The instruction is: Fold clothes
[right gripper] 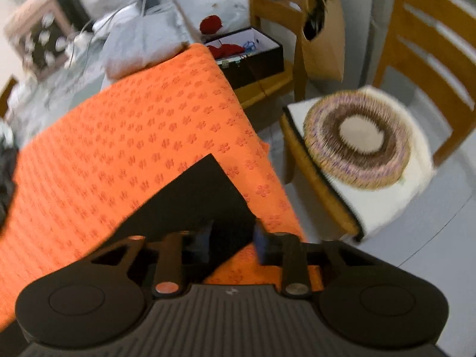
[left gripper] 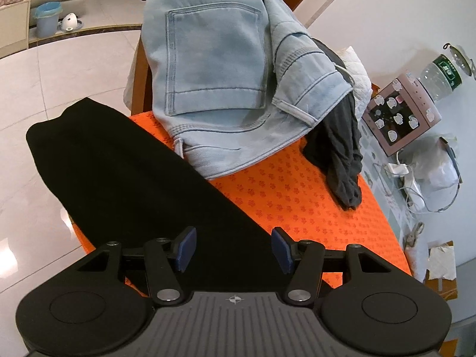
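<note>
Two grippers over black garment [left gripper: 142,184]: left gripper [left gripper: 233,248] wide, nothing pinched; right gripper [right gripper: 233,238] narrow around its corner, likely for folding.

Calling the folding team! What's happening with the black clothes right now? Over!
Left hand-held gripper open over black garment. Right hand-held gripper around its corner, grip unclear. Jeans piled beyond.

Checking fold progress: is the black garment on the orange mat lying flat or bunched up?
Flat. The black garment lies smooth on the orange mat, with straight edges and a crisp corner. How many layers it has cannot be told.
</note>
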The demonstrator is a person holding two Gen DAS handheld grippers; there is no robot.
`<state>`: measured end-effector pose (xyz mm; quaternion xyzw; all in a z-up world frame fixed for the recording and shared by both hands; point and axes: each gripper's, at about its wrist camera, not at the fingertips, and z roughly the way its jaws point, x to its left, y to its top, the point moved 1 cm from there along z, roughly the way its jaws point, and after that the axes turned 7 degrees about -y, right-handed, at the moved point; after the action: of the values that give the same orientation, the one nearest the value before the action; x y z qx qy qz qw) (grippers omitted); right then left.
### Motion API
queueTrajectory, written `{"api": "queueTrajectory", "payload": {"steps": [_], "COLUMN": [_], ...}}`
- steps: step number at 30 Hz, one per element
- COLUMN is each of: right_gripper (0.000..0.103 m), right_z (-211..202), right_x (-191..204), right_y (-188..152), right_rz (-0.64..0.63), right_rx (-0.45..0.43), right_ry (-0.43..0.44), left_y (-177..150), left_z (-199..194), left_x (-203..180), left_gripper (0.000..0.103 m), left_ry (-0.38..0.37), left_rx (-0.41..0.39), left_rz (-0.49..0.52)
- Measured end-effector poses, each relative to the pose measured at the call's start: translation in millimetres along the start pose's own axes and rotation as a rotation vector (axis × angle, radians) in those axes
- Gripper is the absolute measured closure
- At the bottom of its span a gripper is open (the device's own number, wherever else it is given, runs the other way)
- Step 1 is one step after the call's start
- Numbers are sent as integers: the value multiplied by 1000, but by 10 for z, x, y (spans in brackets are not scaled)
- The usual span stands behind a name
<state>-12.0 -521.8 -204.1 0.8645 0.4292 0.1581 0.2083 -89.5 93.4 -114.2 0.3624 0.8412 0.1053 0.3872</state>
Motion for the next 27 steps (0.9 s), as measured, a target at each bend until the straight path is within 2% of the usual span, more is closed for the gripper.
{"api": "queueTrajectory", "payload": {"steps": [1, 6, 9, 13, 19, 27], "right_gripper": [86, 87, 87, 87, 87, 87], "right_z": [-14, -218, -490, -834, -1174, -1421], "right_x": [7, 83, 211, 534, 1260, 2280], "right_y": [-4, 20, 17, -67, -453, -1173], "right_rz": [-11, -44, -80, -164, -325, -534], "right_rx": [-1, -48, -97, -121, -76, 45], "right_ry": [13, 38, 95, 195, 377, 567], "left_y": [5, 34, 62, 104, 97, -46], "left_z": [-7, -33, -33, -24, 32, 186], "left_x": [9, 28, 10, -51, -233, -374], "left_gripper": [44, 44, 43, 41, 38, 37], "left_ry": [-2, -23, -50, -107, -218, -282], "left_rx": [2, 17, 42, 96, 192, 314], "left_rz": [1, 11, 11, 18, 52, 121]}}
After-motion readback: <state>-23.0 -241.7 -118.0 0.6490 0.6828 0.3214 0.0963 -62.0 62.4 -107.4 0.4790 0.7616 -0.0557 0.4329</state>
